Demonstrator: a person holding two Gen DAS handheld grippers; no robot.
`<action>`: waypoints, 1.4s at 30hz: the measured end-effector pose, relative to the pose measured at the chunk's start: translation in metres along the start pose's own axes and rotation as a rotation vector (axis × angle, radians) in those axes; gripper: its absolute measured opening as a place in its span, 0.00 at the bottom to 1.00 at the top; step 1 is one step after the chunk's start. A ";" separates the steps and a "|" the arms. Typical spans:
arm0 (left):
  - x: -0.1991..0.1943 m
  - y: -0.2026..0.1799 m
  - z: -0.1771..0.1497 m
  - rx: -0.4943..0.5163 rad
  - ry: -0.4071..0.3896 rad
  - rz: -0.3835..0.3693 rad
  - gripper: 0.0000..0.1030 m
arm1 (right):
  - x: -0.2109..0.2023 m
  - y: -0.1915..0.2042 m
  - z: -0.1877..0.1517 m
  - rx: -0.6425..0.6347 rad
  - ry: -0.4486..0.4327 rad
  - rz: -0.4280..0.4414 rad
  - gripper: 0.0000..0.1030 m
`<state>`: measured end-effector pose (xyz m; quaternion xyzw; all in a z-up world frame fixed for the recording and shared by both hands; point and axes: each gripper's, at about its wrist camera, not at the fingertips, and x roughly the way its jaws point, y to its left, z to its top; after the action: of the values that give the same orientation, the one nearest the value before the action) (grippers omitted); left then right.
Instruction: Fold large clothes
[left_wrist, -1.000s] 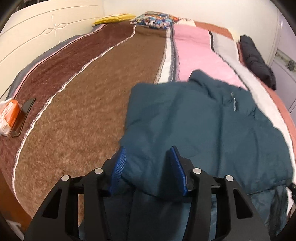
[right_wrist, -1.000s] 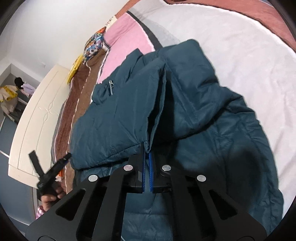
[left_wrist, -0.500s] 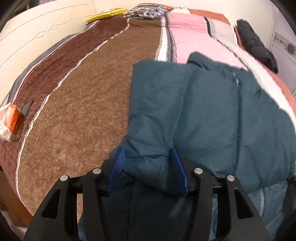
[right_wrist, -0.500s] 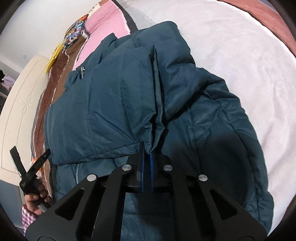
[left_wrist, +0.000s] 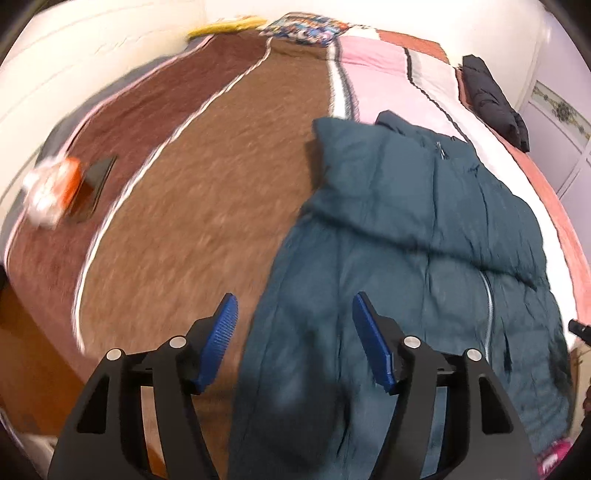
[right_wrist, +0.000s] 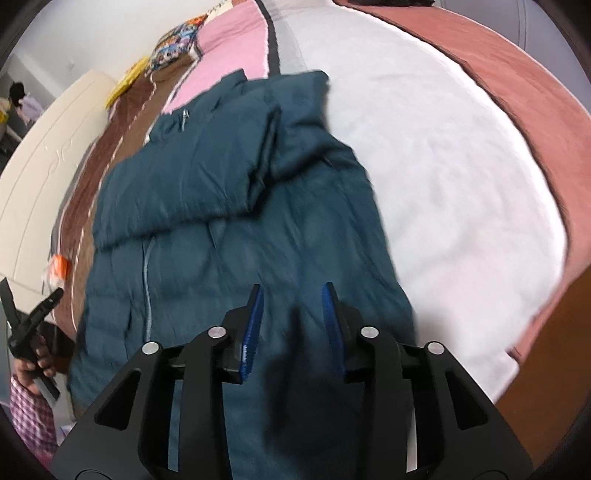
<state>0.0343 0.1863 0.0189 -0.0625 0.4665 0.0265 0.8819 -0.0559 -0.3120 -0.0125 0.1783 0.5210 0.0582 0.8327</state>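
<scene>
On striped bed blanket (left_wrist: 207, 177): teal padded jacket (left_wrist: 424, 229), top part apparently folded down. Left gripper (left_wrist: 293, 332) and right gripper (right_wrist: 291, 321) both spread, empty, above jacket.

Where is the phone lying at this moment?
In the left wrist view the phone lies far left on the dark brown stripe of the blanket, right beside an orange-and-white packet, well away from the teal jacket.

A dark teal jacket (left_wrist: 424, 236) is lying over a blanket (left_wrist: 207, 177) striped in brown, maroon, pink, white and rust. Blue pads (right_wrist: 255, 325) are showing on black grippers.
</scene>
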 end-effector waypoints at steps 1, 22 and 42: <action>-0.007 0.007 -0.011 -0.025 0.023 -0.007 0.63 | -0.005 -0.003 -0.008 -0.005 0.015 -0.006 0.39; -0.057 0.037 -0.121 -0.116 0.203 -0.063 0.65 | -0.066 -0.031 -0.102 -0.028 0.137 -0.055 0.54; -0.028 0.030 -0.131 -0.162 0.268 -0.137 0.65 | -0.046 -0.069 -0.130 0.162 0.242 0.071 0.65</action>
<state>-0.0917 0.1989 -0.0334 -0.1681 0.5708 -0.0049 0.8037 -0.1981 -0.3586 -0.0489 0.2551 0.6140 0.0665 0.7440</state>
